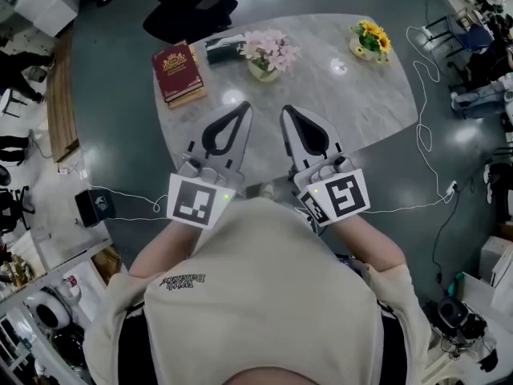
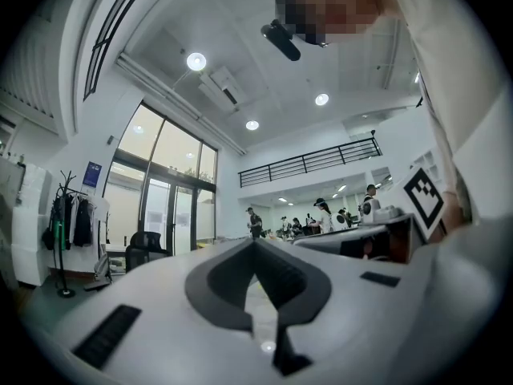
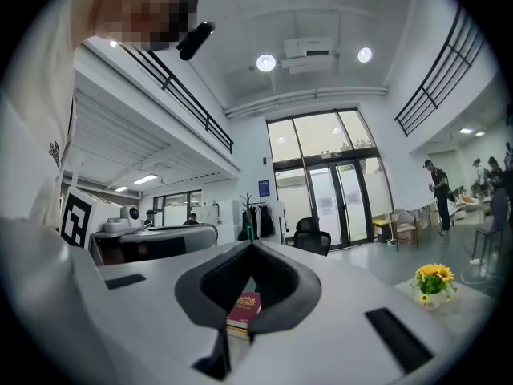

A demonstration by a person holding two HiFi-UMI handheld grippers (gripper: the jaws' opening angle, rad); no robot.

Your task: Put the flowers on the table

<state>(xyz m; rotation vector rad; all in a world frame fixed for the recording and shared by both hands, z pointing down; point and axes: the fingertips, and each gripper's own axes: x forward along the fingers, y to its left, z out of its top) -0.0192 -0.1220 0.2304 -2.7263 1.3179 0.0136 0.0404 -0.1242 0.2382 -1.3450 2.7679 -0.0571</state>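
Note:
A vase of pink flowers [image 1: 268, 53] stands at the far middle of the marble table [image 1: 361, 95]. At the table's far right corner sits a pot of yellow flowers [image 1: 370, 40], which also shows as yellow flowers [image 3: 433, 281] in the right gripper view. My left gripper [image 1: 244, 107] and right gripper [image 1: 285, 111] hover side by side over the table's near edge. They point level toward the pink flowers, and both are shut with nothing in them. The shut left gripper [image 2: 255, 244] shows only the room beyond it. Through the shut right gripper [image 3: 252, 245] a red book [image 3: 243, 311] can be seen.
The red book [image 1: 178, 72] lies on another book at the table's far left, with a black case [image 1: 224, 49] beside it. A black office chair [image 1: 196, 6] stands behind the table. White cables [image 1: 425, 95] trail on the floor to the right, and a wooden bench [image 1: 60, 95] is at the left.

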